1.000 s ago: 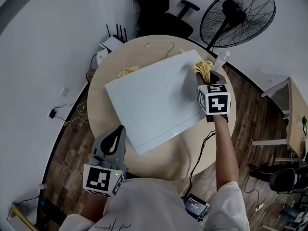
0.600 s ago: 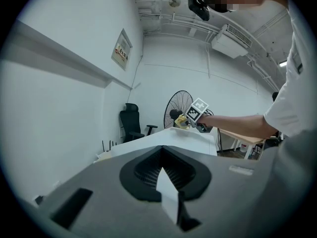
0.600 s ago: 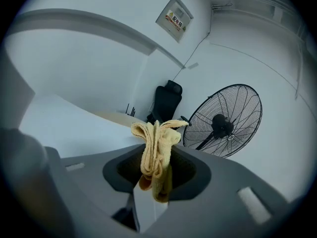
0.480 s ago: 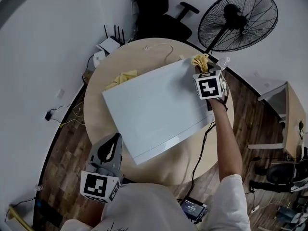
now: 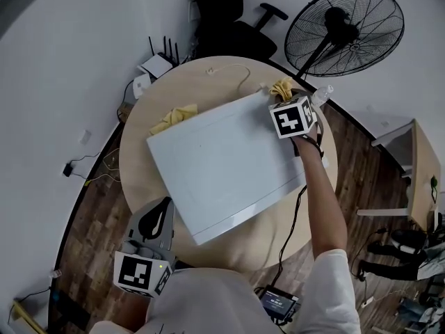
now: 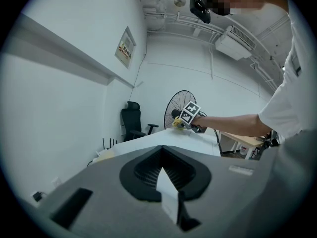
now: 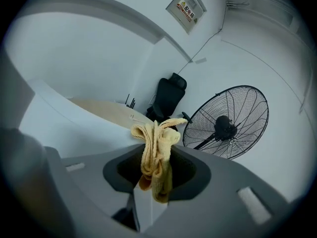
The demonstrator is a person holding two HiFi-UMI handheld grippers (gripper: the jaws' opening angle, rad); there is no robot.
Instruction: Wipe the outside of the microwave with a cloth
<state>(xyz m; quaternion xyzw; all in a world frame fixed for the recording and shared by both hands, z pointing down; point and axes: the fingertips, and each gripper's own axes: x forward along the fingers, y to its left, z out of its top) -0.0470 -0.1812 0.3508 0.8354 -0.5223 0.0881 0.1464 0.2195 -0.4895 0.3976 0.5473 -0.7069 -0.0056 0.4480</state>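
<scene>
Right claw (image 7: 151, 190) pinching cloth (image 7: 154, 148); left claw (image 6: 165, 182) closed.

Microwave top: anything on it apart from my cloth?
No. The microwave top is bare except the yellow cloth, clamped in the right tool, at its far right corner. The tool itself hides the contact there.

Office-like room, black swivel chair (image 5: 229, 12), big pedestal fan (image 5: 345, 28), round wooden table (image 5: 142, 127), router (image 5: 158, 64)

Even soft indoor light, sharp focus, fisheye-bent vignetted edges
</scene>
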